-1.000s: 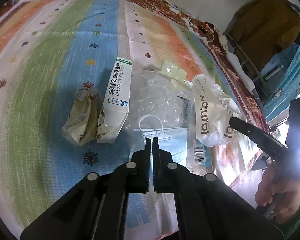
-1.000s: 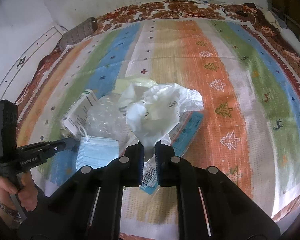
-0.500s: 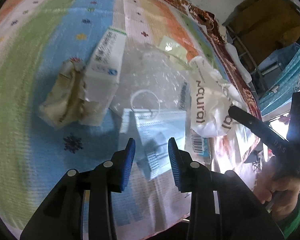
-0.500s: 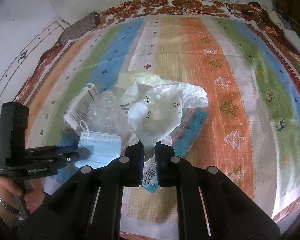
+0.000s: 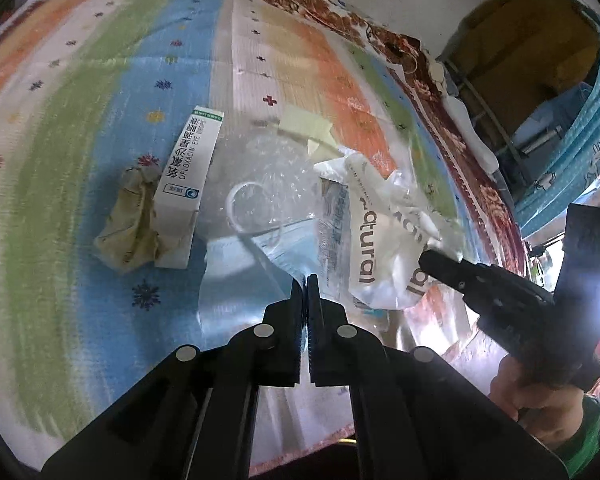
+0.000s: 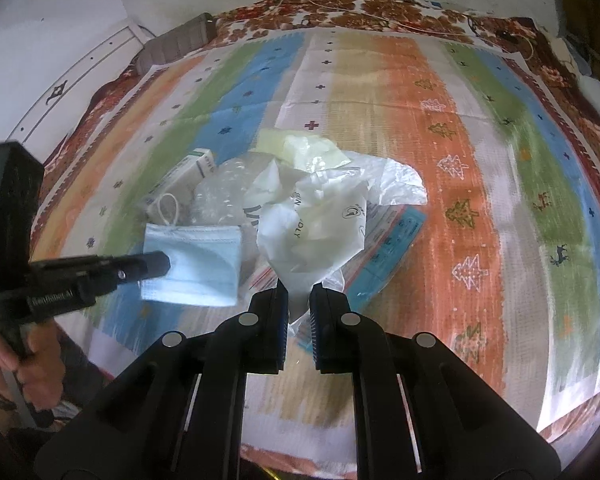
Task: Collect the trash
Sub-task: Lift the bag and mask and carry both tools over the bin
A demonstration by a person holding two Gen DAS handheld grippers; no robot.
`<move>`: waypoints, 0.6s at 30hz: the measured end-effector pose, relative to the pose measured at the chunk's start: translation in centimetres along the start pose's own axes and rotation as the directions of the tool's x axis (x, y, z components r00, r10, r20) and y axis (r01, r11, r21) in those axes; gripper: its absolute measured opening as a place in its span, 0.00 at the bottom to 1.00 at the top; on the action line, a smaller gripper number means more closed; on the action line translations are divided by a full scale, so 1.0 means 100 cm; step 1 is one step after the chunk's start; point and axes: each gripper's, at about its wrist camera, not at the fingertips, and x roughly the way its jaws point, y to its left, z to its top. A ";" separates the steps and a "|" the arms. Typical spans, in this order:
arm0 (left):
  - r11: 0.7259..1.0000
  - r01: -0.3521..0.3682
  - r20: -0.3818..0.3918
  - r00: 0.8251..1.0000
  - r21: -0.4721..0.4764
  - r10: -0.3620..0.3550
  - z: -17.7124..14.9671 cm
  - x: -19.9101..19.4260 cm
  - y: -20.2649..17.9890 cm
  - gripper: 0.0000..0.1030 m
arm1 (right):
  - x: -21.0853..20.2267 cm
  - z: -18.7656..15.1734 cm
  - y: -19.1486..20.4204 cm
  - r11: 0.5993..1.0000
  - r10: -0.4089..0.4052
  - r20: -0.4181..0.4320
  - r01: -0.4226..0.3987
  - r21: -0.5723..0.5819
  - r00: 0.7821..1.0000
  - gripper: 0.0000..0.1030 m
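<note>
A light blue face mask (image 5: 236, 276) hangs from my left gripper (image 5: 306, 284), which is shut on its near edge; its white ear loop (image 5: 240, 208) trails over clear crumpled plastic (image 5: 272, 176). From the right wrist view the mask (image 6: 196, 264) is raised off the mat at the left gripper's tip (image 6: 162, 266). My right gripper (image 6: 299, 292) is shut on the gathered neck of a white plastic bag (image 6: 316, 232), printed "natural" (image 5: 376, 240). A white eye-drops box (image 5: 188, 164) and crumpled yellowish paper (image 5: 128, 228) lie to the left.
Everything sits on a striped mat (image 6: 480, 152) over a floral bedspread (image 6: 380, 8). A blue printed packet (image 6: 396, 240) lies under the bag and pale yellow paper (image 6: 296, 146) behind it. A hand (image 5: 532, 384) holds the right gripper; a wall (image 6: 80, 20) stands to the far left.
My left gripper opened over the mask, then shut on its near edge and raised it, so the mask now stands up off the mat. The right gripper kept hold of the bag.
</note>
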 end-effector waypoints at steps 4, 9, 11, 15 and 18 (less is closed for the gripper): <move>0.997 -0.067 0.007 0.998 0.035 0.067 -0.005 -0.011 -0.013 0.01 | -0.018 -0.006 0.009 1.000 0.012 0.019 -0.012 -0.019 1.000 0.08; 0.995 -0.093 0.048 0.995 0.037 0.091 -0.012 -0.038 -0.021 0.01 | -0.045 -0.010 0.016 0.999 0.032 0.065 -0.029 -0.033 0.997 0.08; 0.993 -0.109 0.068 0.992 0.034 0.107 -0.014 -0.047 -0.024 0.01 | -0.052 -0.011 0.018 0.999 0.035 0.079 -0.032 -0.036 0.996 0.08; 0.989 -0.142 0.080 0.987 0.031 0.139 -0.018 -0.057 -0.032 0.01 | -0.065 -0.018 0.020 0.999 0.039 0.092 -0.035 -0.040 0.995 0.08; 0.986 -0.161 0.097 0.983 0.042 0.157 -0.023 -0.066 -0.037 0.01 | -0.075 -0.024 0.025 0.998 0.024 0.103 -0.018 -0.064 0.994 0.08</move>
